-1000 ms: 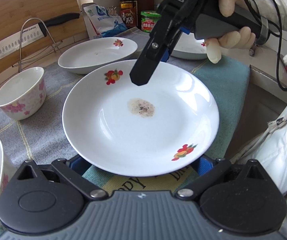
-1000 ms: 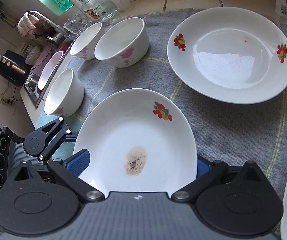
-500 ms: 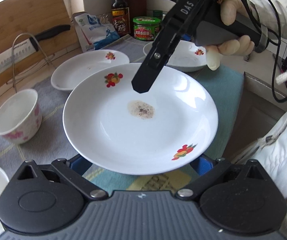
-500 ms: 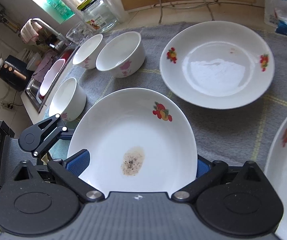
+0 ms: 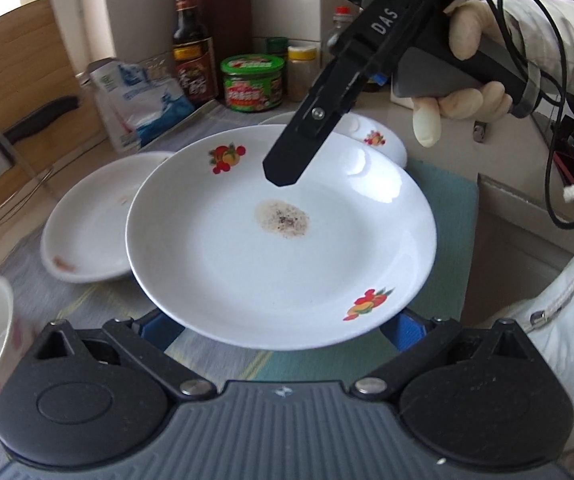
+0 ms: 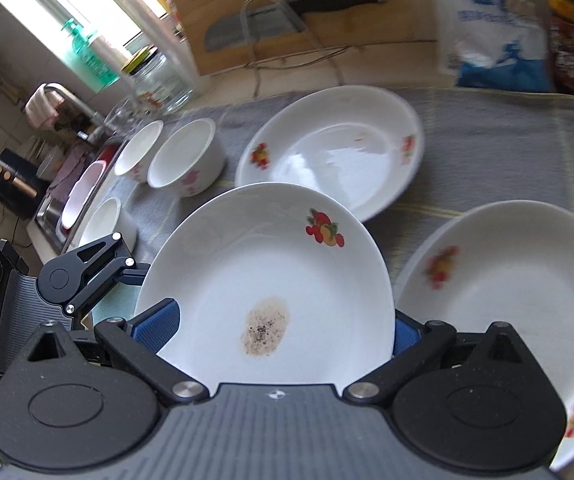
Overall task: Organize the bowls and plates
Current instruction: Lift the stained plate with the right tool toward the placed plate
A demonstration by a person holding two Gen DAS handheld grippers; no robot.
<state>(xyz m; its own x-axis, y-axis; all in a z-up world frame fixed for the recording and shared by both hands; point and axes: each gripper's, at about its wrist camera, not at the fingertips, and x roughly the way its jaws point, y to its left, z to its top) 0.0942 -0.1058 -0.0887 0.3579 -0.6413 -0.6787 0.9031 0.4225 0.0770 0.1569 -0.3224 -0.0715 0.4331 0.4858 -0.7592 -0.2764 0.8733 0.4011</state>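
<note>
A white plate [image 5: 279,248] with fruit prints and a brown stain is held in the air between both grippers. My left gripper [image 5: 283,326] is shut on its near rim. My right gripper [image 6: 283,330] is shut on the opposite rim; it also shows in the left wrist view [image 5: 283,172] above the plate's far side. The same plate fills the right wrist view [image 6: 271,280]. Two more plates lie on the grey mat, one behind [image 6: 331,152] and one at the right [image 6: 507,304]. Three white bowls [image 6: 185,160] stand at the left.
A wooden board with a knife [image 6: 295,4] on a wire rack stands at the back. A sauce bottle [image 5: 191,52], a green-lidded jar [image 5: 253,84] and a blue-white bag [image 5: 143,100] line the wall. A sink [image 6: 75,196] lies left of the bowls.
Both grippers have lifted the stained plate higher and carried it towards the back right; the plates and bowls on the mat now sit lower and further left.
</note>
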